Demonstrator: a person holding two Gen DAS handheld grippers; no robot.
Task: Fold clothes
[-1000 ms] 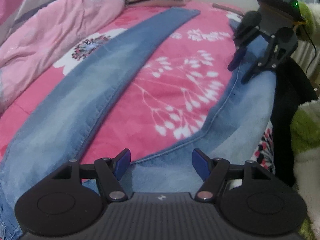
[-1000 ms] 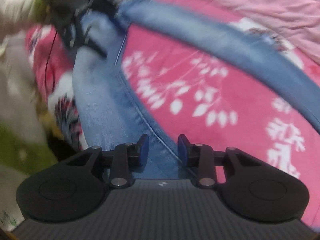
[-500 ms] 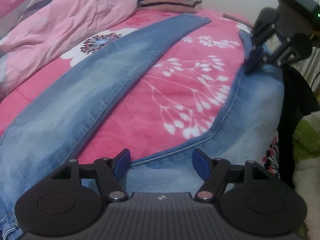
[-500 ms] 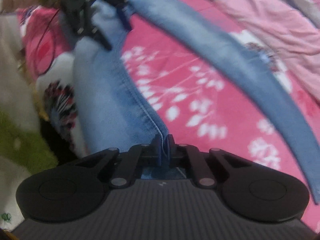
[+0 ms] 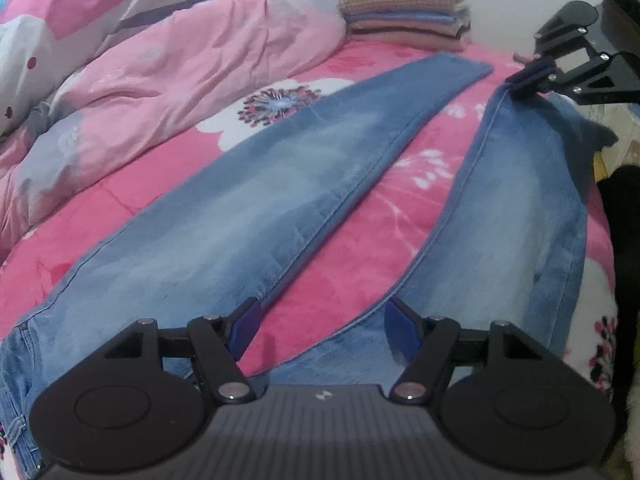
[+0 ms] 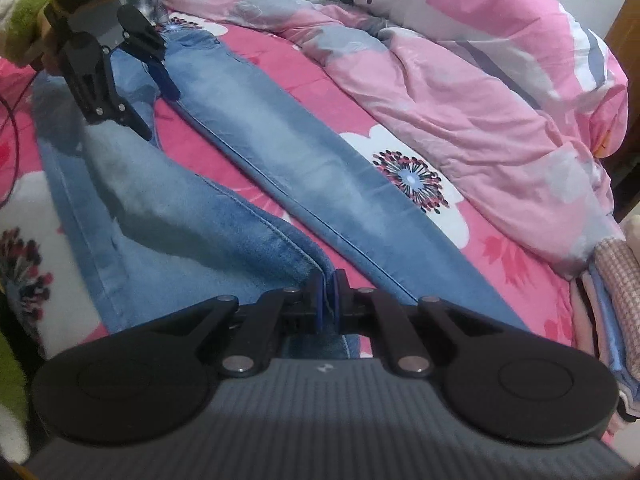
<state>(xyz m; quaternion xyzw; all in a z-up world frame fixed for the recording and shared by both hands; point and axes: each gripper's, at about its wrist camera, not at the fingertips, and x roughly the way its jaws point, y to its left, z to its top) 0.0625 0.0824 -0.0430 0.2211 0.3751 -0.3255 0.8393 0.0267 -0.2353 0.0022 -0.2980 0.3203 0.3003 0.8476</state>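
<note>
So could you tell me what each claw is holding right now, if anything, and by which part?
The right claw is shut on the jeans, pinching the hem end of one leg at its seam edge. The left claw is open, holding nothing.

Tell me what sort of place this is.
Most likely a bedroom: jeans lie spread on a bed's pink floral blanket, beside a rumpled duvet and a stack of folded clothes.

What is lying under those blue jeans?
Under the jeans lies a pink flowered blanket, showing between the two legs and around them. Whatever sits directly beneath the denim is covered, so I cannot tell.
</note>
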